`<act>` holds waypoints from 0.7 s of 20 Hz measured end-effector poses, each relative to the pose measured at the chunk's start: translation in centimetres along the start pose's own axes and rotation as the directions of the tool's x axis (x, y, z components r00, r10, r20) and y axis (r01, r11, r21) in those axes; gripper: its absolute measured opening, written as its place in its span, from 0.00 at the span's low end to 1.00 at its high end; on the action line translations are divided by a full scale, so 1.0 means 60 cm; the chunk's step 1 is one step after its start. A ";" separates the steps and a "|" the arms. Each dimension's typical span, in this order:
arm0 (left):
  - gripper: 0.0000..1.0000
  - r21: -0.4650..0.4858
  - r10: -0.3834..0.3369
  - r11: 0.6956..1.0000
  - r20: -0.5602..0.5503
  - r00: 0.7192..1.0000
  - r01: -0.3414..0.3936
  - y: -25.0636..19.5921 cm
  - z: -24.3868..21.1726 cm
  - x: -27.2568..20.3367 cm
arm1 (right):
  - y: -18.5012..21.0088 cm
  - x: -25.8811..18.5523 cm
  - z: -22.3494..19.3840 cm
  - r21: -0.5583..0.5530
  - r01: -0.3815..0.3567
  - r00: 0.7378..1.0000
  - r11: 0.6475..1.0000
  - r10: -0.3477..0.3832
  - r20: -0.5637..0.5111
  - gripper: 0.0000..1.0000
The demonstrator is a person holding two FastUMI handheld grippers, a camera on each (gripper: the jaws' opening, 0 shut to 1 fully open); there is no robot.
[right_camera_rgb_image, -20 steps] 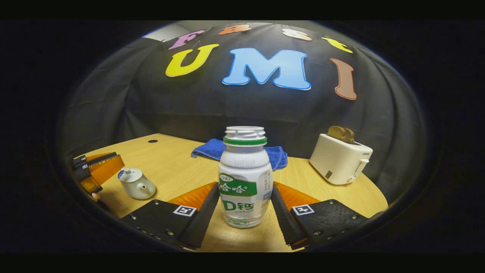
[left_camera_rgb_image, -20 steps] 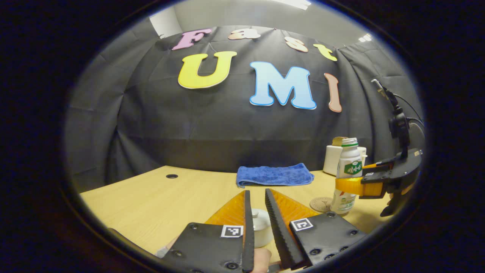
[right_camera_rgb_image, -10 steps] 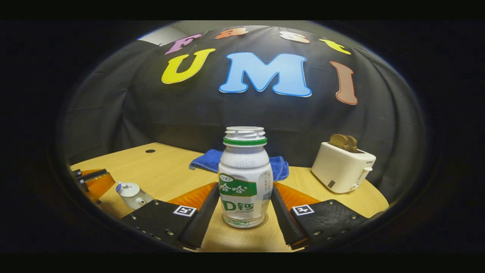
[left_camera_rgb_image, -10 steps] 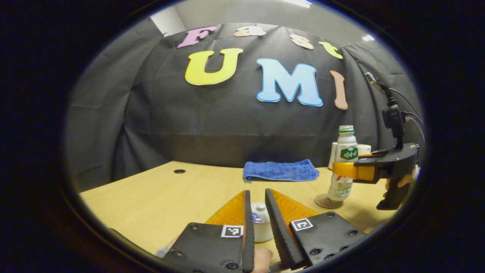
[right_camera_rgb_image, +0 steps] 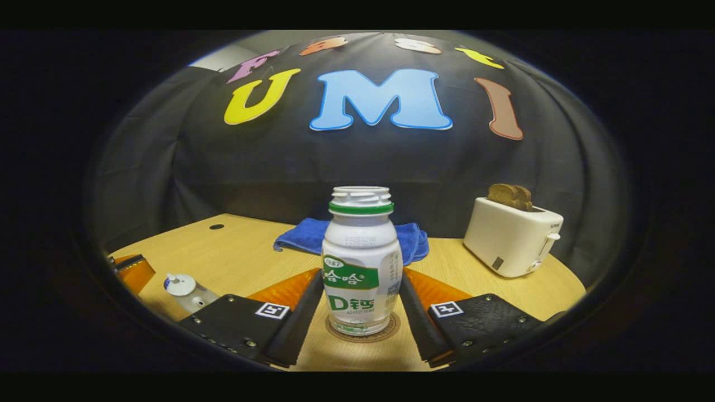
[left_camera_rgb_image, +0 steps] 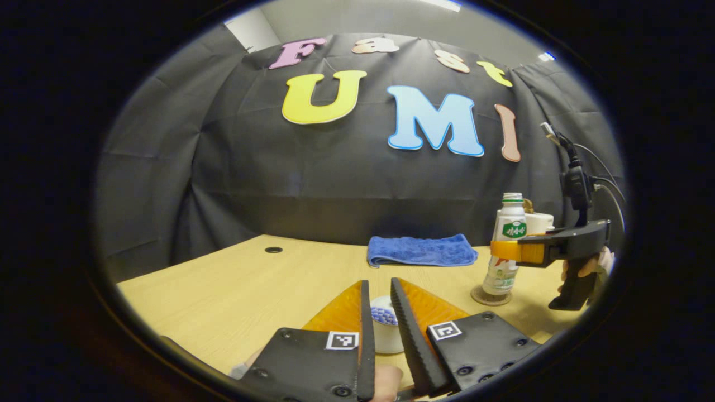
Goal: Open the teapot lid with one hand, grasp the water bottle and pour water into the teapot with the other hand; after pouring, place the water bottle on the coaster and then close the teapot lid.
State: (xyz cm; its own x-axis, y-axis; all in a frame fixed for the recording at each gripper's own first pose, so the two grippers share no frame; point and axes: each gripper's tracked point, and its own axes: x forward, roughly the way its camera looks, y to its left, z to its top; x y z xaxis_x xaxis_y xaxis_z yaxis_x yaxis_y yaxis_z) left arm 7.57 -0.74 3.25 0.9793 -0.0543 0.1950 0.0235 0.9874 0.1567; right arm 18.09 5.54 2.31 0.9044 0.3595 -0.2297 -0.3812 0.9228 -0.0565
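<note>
A white water bottle with a green neck ring and no cap stands upright on the round coaster. My right gripper is shut on its sides. In the left gripper view the same bottle rests on the coaster, with the right gripper across its middle. My left gripper leaves a narrow gap, in which the white teapot with a blue-patterned top appears below. Whether the fingers press on it is unclear. In the right gripper view the teapot and its lid sit far left, beside the left gripper.
A folded blue towel lies at the back of the wooden table. A white toaster with bread in it stands at the back right. A cable hole is at the back left. A hand holds the right gripper's handle.
The right gripper carried the bottle sideways and down onto the coaster. The left gripper's view rose slightly, and the teapot's blue-patterned top now shows in its gap.
</note>
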 end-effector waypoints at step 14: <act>0.77 0.003 0.024 1.000 0.008 1.000 -0.024 0.013 0.003 -0.002 | -0.007 0.010 -0.012 0.020 0.011 1.000 1.000 -0.011 -0.006 0.77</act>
State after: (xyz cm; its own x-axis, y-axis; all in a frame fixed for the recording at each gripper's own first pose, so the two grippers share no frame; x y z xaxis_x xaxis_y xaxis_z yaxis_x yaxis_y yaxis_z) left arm 7.44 0.04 3.53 0.9779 -0.0315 0.2068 -0.0009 0.9880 0.1546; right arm 18.65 5.25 1.50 0.9074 0.3487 -0.2346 -0.3673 0.9293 -0.0395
